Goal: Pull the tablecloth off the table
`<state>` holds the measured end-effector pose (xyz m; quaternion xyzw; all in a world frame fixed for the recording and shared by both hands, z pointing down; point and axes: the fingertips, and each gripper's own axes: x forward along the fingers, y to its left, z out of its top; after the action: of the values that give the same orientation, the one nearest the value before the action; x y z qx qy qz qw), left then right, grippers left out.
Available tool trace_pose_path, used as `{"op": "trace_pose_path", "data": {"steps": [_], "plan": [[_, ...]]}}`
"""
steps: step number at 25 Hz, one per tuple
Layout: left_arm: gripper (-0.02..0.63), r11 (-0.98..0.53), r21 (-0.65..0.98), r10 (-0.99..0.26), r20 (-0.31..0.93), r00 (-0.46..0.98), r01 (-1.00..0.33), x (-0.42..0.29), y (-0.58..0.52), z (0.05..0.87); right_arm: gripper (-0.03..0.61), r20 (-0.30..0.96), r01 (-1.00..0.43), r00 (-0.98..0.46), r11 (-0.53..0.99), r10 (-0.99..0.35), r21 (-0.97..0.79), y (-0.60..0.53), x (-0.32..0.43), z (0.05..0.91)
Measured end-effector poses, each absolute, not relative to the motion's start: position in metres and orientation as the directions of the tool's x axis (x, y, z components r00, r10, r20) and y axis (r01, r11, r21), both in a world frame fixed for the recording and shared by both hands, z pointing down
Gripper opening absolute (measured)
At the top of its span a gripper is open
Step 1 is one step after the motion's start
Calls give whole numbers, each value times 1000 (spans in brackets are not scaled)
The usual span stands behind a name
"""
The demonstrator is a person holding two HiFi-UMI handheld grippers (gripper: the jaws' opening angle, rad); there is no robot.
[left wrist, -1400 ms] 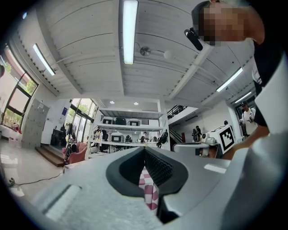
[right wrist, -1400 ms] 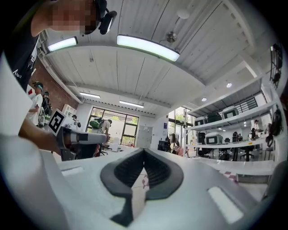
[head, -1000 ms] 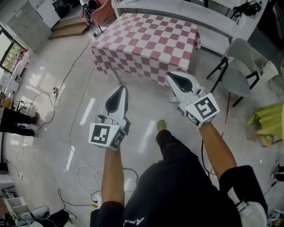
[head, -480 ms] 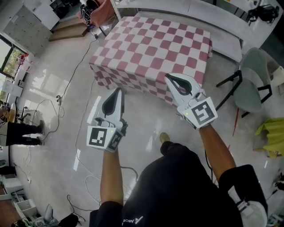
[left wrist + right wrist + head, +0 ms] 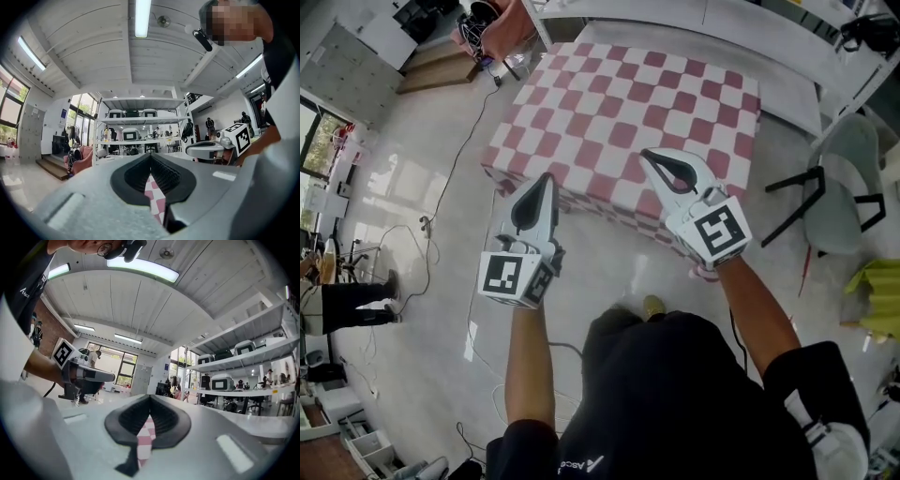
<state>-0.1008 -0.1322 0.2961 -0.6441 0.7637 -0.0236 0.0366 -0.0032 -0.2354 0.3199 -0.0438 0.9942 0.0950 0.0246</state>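
A red-and-white checked tablecloth (image 5: 628, 122) covers a table and hangs down over its near edge. My left gripper (image 5: 546, 180) is shut, its tip close to the cloth's hanging near-left edge, with nothing in it. Shut as well, my right gripper (image 5: 649, 156) has its tip over the near part of the cloth and holds nothing. In the left gripper view the left gripper's (image 5: 150, 157) tips meet, with checked cloth (image 5: 154, 194) showing beyond them. The right gripper view shows the same: the right gripper's (image 5: 150, 399) tips together and cloth (image 5: 145, 437) behind.
A grey chair (image 5: 839, 187) stands right of the table and a long white counter (image 5: 712, 14) runs behind it. Cables (image 5: 441, 187) trail over the glossy floor at the left. A person (image 5: 347, 300) stands far left. Something yellow (image 5: 879, 286) lies at the right edge.
The table has come closer as I walked toward it. Both grippers, shut throughout, now reach its near edge.
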Motion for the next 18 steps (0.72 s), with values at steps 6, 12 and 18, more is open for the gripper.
{"op": "trace_pose_path", "data": {"steps": [6,12,18], "plan": [[11,128,-56,-992,-25,-126,-990,-148,-185,312,3,-17,-155,-988,973,-154,170,-273,-47,340],[11,65,-58,-997,33,-67,-996,-228,-235,352,3,47,-258,-962,954,-268,153,-308,-111,374],[11,-31,11,-993,115,32,-999,-332,-277,375,3,137,-432,-885,894,-446,118,-342,-189,391]]}}
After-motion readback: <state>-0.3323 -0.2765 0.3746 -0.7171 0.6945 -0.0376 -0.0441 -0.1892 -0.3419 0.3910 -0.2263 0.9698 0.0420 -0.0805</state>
